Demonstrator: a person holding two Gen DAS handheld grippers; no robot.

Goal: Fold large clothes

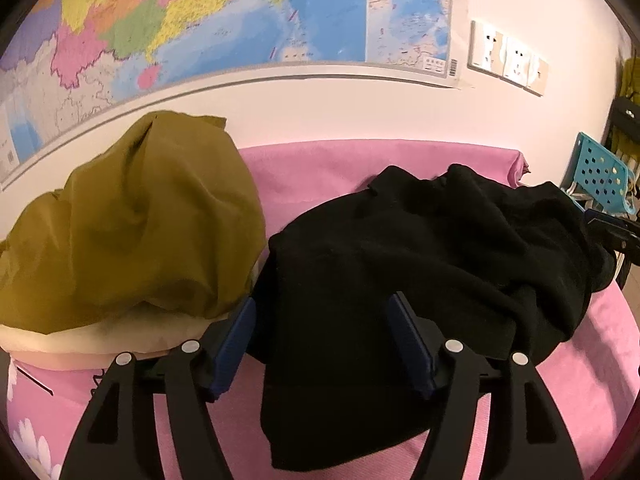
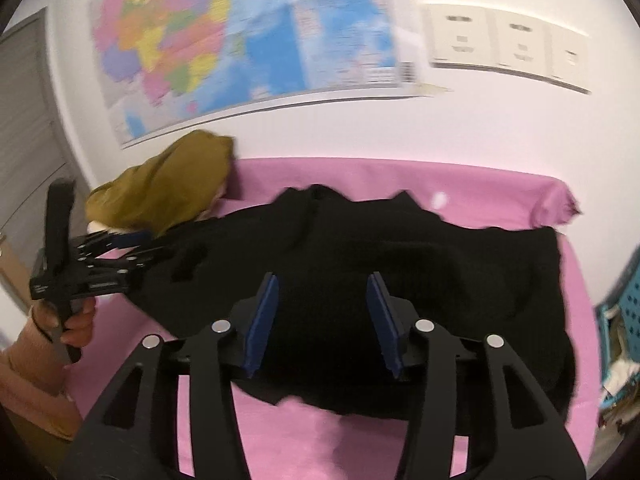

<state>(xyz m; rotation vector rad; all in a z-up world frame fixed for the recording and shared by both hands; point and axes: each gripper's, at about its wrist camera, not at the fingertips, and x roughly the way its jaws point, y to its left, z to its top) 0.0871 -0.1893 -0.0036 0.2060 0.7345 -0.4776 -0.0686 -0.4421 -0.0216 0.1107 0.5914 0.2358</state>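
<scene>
Pink cloth-covered table (image 1: 592,380) set against a white wall (image 1: 320,112), with a large coloured wall map (image 1: 224,12) and a row of pale wall sockets (image 1: 506,56) above it; crumpled black knit garment (image 1: 400,264), the piece to be folded, spread across the cloth directly ahead of both tools.

Containers: round pink bin with a white flower print (image 1: 36,412) to the left of the left gripper (image 1: 322,312), heaped with an olive-green cloth (image 1: 132,224) over a cream layer at its rim; turquoise perforated plastic basket (image 1: 604,172) far right of the tool, contents too small to tell.

Left gripper: blue-padded jaws spread apart, hovering over the near left part of the black garment; fabric lies beneath and between the pads, with no pinch visible. Right gripper (image 2: 322,304): jaws likewise parted, over the near middle of the garment, nothing clamped.

Left wrist view only: the flower print and cream lining of the bin, and a dark edge of the other tool at the garment's far right. Right wrist view only, somewhat blurred: the left gripper from the side (image 2: 116,256), its tips at the garment's left edge just beside the olive cloth; the person's hand (image 2: 70,320) around its handle, with a peach sleeve (image 2: 32,376); a grey door (image 2: 24,152) at far left.
</scene>
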